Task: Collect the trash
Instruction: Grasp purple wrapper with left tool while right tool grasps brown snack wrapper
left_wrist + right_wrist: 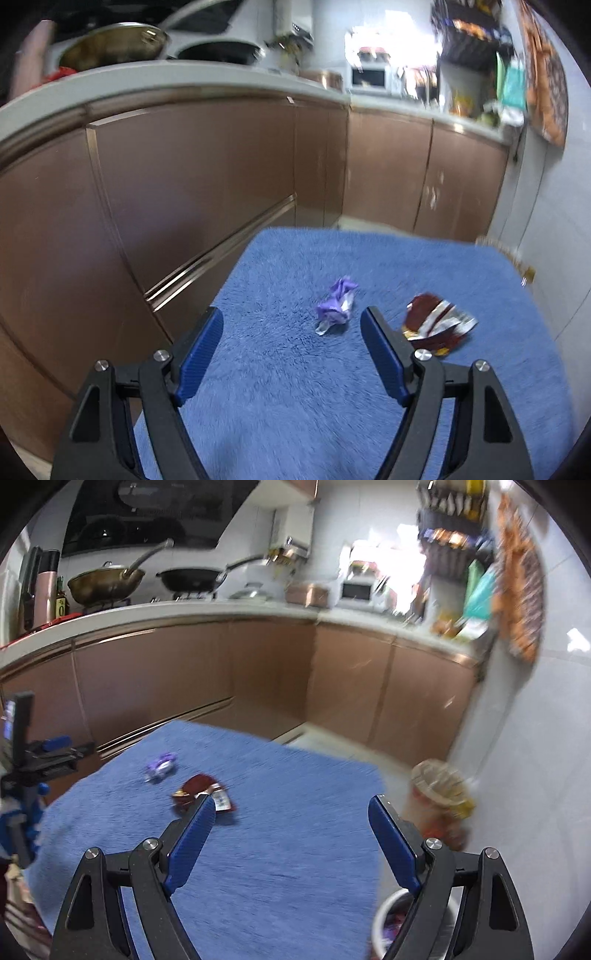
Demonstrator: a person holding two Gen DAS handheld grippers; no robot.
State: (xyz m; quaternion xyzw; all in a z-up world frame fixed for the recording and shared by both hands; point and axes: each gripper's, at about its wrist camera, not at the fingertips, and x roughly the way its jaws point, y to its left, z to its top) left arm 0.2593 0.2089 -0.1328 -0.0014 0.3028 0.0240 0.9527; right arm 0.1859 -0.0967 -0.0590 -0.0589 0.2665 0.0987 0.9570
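Blue mat (258, 849); white bin (384, 923) beside, wrappers inside.

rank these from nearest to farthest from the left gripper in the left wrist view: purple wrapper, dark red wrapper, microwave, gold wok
1. purple wrapper, on the blue towel just ahead of the open left gripper
2. dark red wrapper, on the towel just outside the right-hand finger; too close to the purple one to rank firmly
3. gold wok, on the counter, upper left
4. microwave, far counter

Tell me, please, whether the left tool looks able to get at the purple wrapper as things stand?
Probably yes. The left tool is open and empty, and the purple wrapper lies alone on the blue towel just ahead of its fingers. The red wrapper sits apart, off to the side.
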